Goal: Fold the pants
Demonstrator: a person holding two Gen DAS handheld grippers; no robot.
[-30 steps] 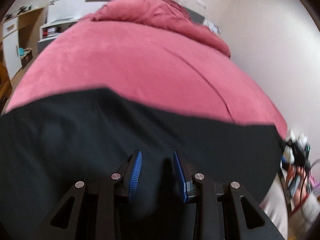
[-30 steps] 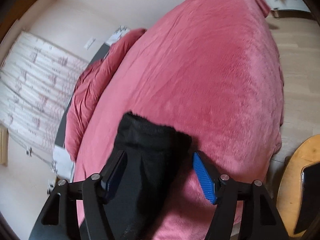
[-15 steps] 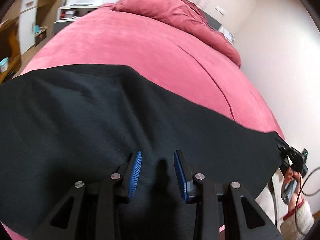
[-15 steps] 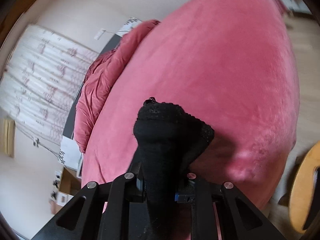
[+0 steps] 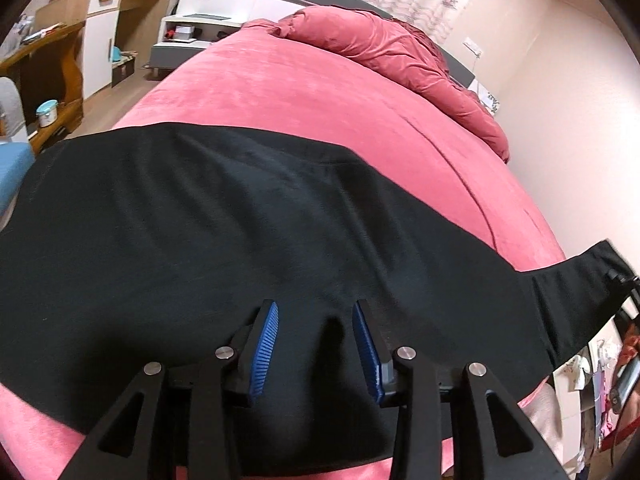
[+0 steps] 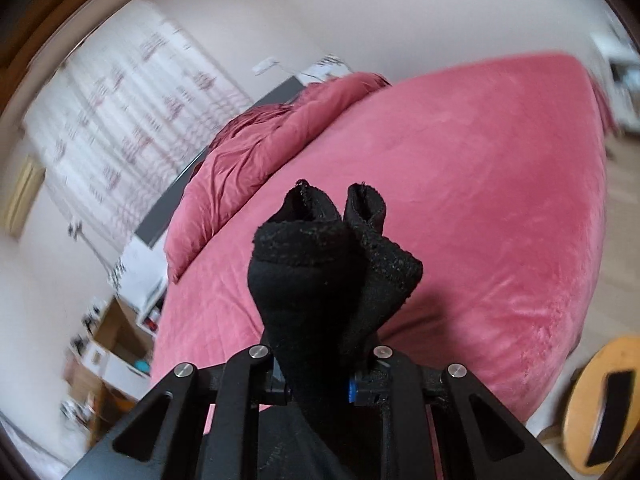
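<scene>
Black pants [image 5: 200, 220] lie spread across the pink bed [image 5: 320, 92]. My left gripper [image 5: 315, 306] hovers low over their near part. Its jaws are opening, the blue pads [image 5: 264, 344] stand apart, and a small ridge of black cloth rises between them without being pinched. At the far right of the left wrist view one end of the pants [image 5: 592, 276] is pulled up off the bed. In the right wrist view my right gripper [image 6: 320, 388] is shut on that bunched end of the pants [image 6: 320, 264], held above the bed [image 6: 480, 200].
A crumpled red duvet [image 5: 384, 52] lies at the head of the bed. A nightstand [image 5: 192, 32] and a wooden desk [image 5: 60, 52] stand to the left. A round wooden stool [image 6: 600, 404] with a dark flat object on it stands near the bed's corner. A wall runs close along the right side.
The right gripper closed on the end of the pants and lifted it off the bed. The left gripper slid across the spread pants and its pads stand slightly wider apart.
</scene>
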